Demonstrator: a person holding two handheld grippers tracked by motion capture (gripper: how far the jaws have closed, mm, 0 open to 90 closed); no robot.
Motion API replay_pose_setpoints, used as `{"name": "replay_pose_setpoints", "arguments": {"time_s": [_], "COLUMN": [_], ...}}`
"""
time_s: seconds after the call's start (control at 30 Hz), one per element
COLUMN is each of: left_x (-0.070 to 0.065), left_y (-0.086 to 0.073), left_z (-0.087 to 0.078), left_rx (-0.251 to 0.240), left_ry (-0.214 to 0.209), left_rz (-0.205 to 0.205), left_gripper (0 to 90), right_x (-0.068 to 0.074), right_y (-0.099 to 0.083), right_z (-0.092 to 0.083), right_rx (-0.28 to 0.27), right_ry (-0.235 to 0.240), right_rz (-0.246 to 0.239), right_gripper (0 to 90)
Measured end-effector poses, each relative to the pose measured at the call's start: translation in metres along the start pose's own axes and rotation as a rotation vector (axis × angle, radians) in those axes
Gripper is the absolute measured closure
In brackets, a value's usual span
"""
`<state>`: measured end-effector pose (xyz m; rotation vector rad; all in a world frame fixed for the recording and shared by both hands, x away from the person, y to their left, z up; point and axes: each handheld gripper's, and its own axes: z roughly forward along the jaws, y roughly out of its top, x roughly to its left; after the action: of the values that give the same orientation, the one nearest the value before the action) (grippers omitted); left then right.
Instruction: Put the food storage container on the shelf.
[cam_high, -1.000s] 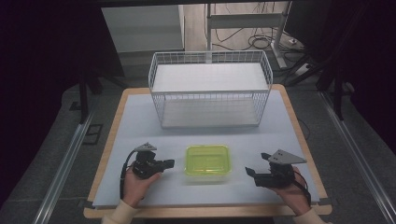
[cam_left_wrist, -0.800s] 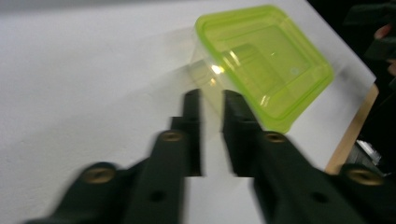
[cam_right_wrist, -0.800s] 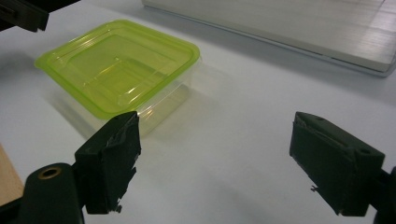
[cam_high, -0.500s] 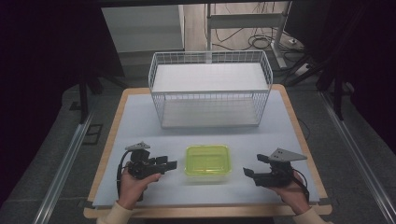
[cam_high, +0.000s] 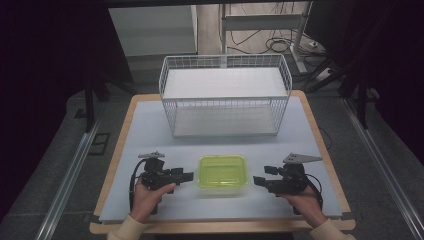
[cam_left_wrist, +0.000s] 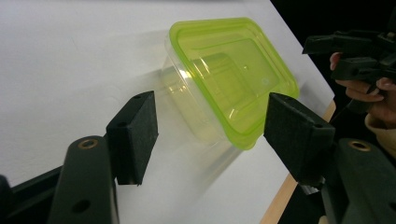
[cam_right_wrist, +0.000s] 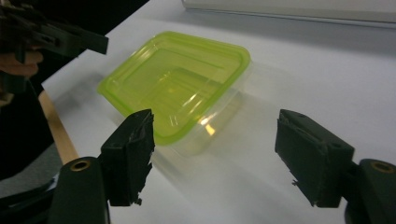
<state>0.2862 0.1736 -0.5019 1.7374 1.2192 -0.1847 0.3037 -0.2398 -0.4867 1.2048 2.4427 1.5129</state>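
**Green-lidded container sits between two open grippers near the counter's front edge**

A clear plastic container with a green lid rests flat on the white counter, near the middle of the front edge. The left gripper is held just beside its left side, jaws pointing toward it; in the left gripper view its jaws stand wide apart with nothing between them, and the container lies ahead of them, untouched. The right gripper is on the container's right side, a little farther off, also pointing inward. In the right gripper view its jaws are likewise spread wide and hold nothing, with the container ahead of the left-hand jaw.

A white wire basket stands along the back of the counter, well apart from the container. The strip between basket and container is bare, as are the front left and front right corners outside the hands.
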Motion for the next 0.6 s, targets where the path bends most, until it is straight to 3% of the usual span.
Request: {"name": "replay_pose_setpoints", "arguments": {"time_s": [0.17,0.33,0.6], "left_x": [0.001,0.000,0.007], "left_y": [0.006,0.012,0.016], "left_z": [0.010,0.017,0.027], "left_rx": [0.002,0.016,0.038], "left_ry": [-0.026,-0.024,-0.018], "left_rz": [-0.032,-0.028,-0.066], "left_gripper": [37.6,39.0,40.6], "right_x": [-0.008,-0.012,-0.016], "right_y": [0.006,0.010,0.013], "right_z": [0.011,0.020,0.036], "right_rx": [0.020,0.033,0.059], "right_ry": [0.020,0.015,0.045], "right_rz": [0.079,0.113,0.181], "right_gripper": [35.9,38.5,43.4]}}
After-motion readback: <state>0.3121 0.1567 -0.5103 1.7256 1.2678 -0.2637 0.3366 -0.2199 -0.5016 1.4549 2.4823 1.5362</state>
